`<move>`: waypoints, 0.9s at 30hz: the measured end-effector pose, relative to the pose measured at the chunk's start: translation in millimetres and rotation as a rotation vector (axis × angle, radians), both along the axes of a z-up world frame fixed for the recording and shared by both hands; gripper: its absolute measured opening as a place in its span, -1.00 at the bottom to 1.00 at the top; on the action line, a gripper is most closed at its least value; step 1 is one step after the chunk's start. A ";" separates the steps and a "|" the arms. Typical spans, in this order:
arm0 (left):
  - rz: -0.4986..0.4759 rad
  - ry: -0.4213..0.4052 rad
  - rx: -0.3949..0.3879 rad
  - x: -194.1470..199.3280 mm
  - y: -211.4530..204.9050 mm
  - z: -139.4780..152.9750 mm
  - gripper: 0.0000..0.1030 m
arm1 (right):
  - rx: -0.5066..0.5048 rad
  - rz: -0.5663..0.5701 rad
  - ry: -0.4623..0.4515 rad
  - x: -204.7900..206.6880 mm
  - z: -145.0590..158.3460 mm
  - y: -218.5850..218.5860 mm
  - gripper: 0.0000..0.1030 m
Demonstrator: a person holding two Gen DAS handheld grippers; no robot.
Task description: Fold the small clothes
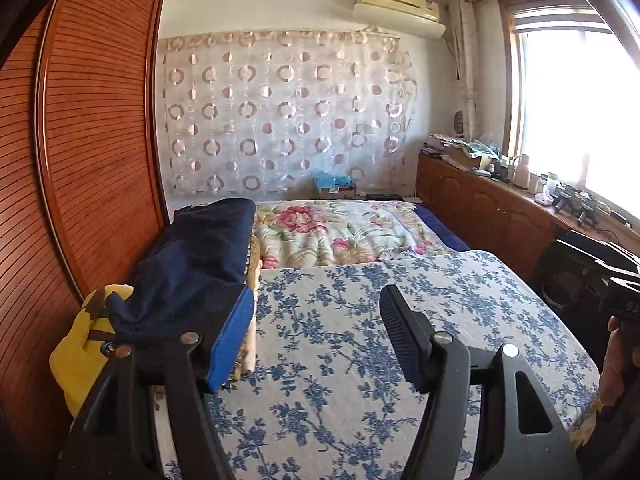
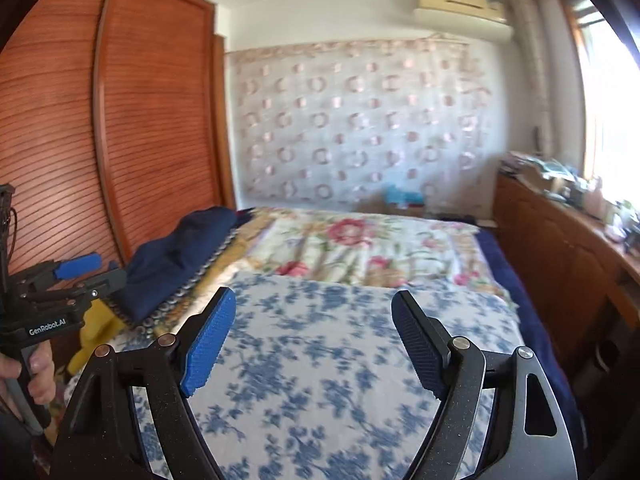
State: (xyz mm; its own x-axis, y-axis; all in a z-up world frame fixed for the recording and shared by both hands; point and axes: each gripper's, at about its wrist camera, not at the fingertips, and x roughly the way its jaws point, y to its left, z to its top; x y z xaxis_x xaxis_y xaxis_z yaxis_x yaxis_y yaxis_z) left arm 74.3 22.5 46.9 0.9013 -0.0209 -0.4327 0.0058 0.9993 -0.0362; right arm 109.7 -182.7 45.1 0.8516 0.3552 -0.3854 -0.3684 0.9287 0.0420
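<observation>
Hovering above the blue-floral surface (image 1: 360, 340), both hand-held grippers gape wide and empty. The navy garment (image 1: 200, 264) lies on the bed's left edge, long axis running away, nearest the left hand-held gripper (image 1: 316, 336); the right hand-held gripper (image 2: 316, 340) is farther.

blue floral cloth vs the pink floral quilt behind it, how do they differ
The blue floral cloth has small blue sprigs on pale grey and lies flat and smooth nearest the grippers. The pink floral quilt has big pink blooms with green leaves on cream, lies farther back and looks wrinkled. Both are floral and spread on the bed.
</observation>
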 end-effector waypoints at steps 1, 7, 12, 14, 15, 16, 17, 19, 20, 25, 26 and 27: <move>-0.001 -0.002 0.000 -1.2 -2.0 1.3 0.26 | 0.005 -0.009 -0.003 -2.8 0.0 -4.4 0.59; -0.008 -0.013 0.008 -9.4 -10.5 7.5 0.26 | 0.012 -0.055 -0.015 -15.6 -0.2 -25.3 0.59; -0.007 -0.022 0.008 -14.9 -12.6 11.7 0.27 | 0.019 -0.065 -0.014 -19.6 -0.4 -32.8 0.59; -0.008 -0.024 0.012 -15.9 -13.8 12.2 0.27 | 0.020 -0.069 -0.016 -21.8 -0.4 -34.0 0.59; -0.008 -0.025 0.012 -16.0 -14.6 12.2 0.27 | 0.022 -0.070 -0.017 -22.2 -0.4 -34.3 0.59; -0.008 -0.026 0.012 -16.5 -14.9 12.9 0.27 | 0.021 -0.071 -0.016 -22.0 -0.6 -34.3 0.59; -0.010 -0.027 0.012 -16.7 -14.6 13.1 0.27 | 0.021 -0.069 -0.015 -22.0 -0.9 -34.9 0.59; -0.011 -0.031 0.017 -18.1 -16.1 14.4 0.27 | 0.021 -0.068 -0.017 -21.9 -1.1 -35.3 0.59; -0.012 -0.033 0.018 -18.7 -16.4 14.9 0.27 | 0.019 -0.071 -0.017 -22.0 -1.2 -35.4 0.59; -0.011 -0.035 0.021 -19.6 -17.1 15.3 0.27 | 0.015 -0.082 -0.020 -28.3 0.1 -37.0 0.59; -0.010 -0.035 0.022 -20.2 -17.4 15.5 0.27 | 0.016 -0.083 -0.019 -29.9 0.4 -37.3 0.59; -0.010 -0.035 0.020 -20.3 -17.6 15.4 0.27 | 0.016 -0.085 -0.019 -30.9 1.7 -36.2 0.59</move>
